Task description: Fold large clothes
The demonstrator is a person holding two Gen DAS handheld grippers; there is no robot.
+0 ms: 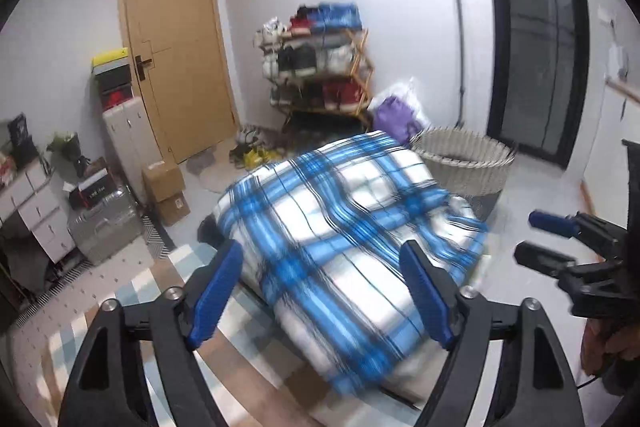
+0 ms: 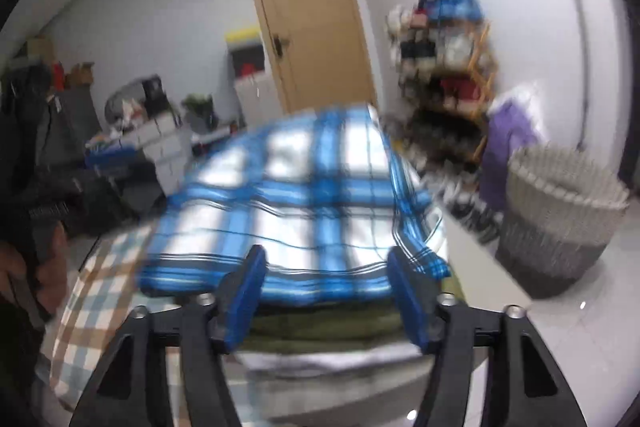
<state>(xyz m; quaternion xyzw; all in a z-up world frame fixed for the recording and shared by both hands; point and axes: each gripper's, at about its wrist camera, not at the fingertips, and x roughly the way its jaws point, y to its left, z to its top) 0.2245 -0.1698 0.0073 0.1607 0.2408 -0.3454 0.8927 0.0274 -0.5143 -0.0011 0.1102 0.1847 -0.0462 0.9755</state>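
A large blue-and-white plaid cloth (image 1: 340,219) lies folded into a thick rectangle on a checked mat (image 1: 120,311). My left gripper (image 1: 320,247) hovers over its near left side, open, with nothing pinched between the blue pads. My right gripper (image 1: 544,239) shows at the right edge of the left wrist view, off the cloth, also open. In the right wrist view the right gripper (image 2: 326,255) stands open just short of the plaid cloth's (image 2: 312,195) near edge. A green layer (image 2: 320,327) shows under that edge. Both views are motion-blurred.
A woven basket (image 1: 464,163) (image 2: 560,219) stands on the floor right of the cloth. Behind are a loaded wooden rack (image 1: 320,67), a purple bag (image 1: 396,115), a closed door (image 1: 176,47), cardboard boxes (image 1: 166,193) and drawers (image 1: 36,203). A hand (image 2: 52,267) shows at left.
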